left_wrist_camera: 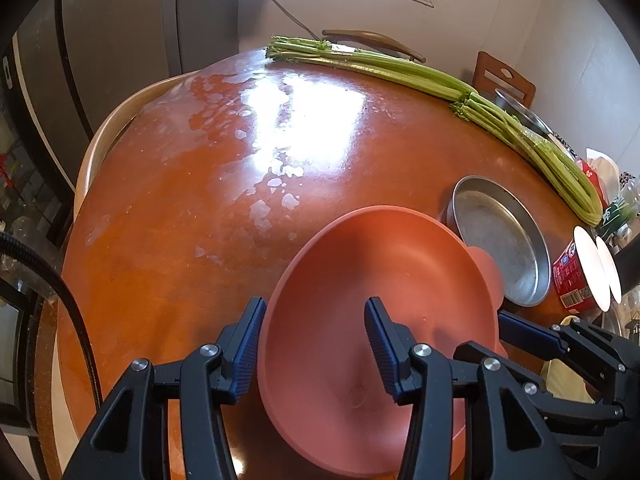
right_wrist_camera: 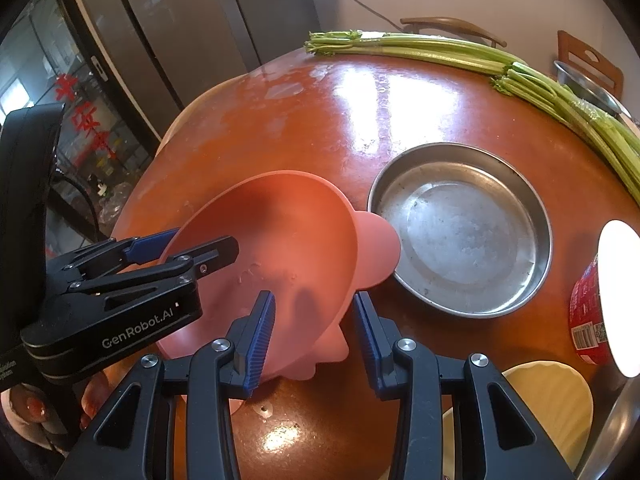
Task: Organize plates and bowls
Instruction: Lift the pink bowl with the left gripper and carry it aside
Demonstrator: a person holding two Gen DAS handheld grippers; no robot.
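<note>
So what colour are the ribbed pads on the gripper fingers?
Dark blue pads on black fingers, clearest in the right wrist view.

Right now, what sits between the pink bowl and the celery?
In both wrist views, the steel pan sits on the table between the pink bowl and the celery; the bowl's tab reaches the pan's rim.

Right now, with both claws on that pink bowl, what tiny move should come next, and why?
Probably lift the pink bowl slightly and level it. It hangs tilted, with the left gripper on one side of its rim and the right gripper on the near side, close beside the steel dish.
</note>
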